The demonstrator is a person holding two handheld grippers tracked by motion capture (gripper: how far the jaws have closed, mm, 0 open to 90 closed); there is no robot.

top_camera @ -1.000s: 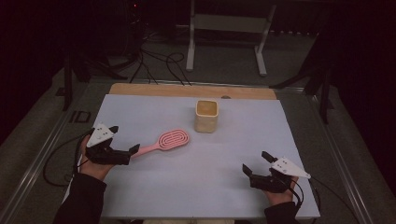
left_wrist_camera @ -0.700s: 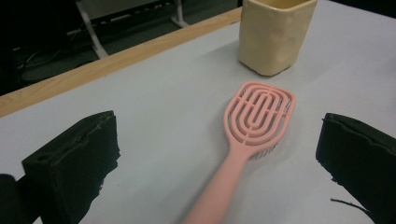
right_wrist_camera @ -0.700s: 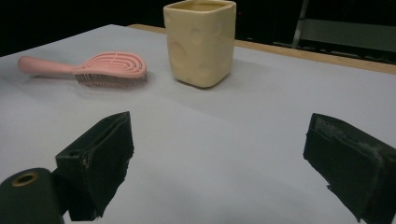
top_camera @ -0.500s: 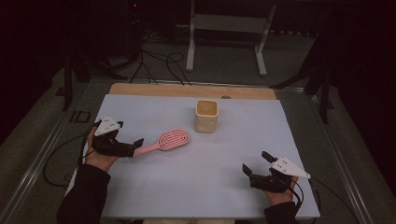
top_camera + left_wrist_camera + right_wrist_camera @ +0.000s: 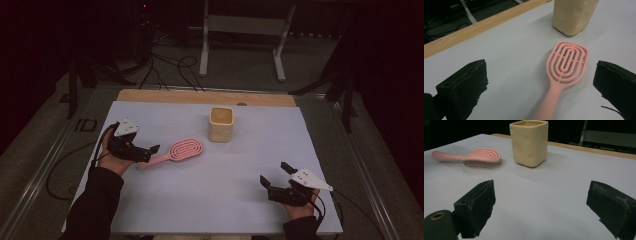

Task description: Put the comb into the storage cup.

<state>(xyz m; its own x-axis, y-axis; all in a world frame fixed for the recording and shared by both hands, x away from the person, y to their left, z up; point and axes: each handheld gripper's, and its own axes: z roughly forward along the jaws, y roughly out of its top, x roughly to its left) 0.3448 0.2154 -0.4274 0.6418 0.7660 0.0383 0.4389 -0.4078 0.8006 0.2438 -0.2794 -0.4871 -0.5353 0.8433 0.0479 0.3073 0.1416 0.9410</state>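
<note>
Centrally, a pink hairbrush (image 5: 179,151) lies flat on the pale table (image 5: 250,165), bristles down, handle toward frame left where the left gripper (image 5: 150,152), jaws spread wide, closes on it for pickup. Just upper right stands a cream cup (image 5: 221,123). The right gripper (image 5: 274,175) waits open at lower right, with bare surface around.

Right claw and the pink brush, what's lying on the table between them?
Nothing: in the high view, bare table sheet runs from the right claw to the pink brush.
</note>
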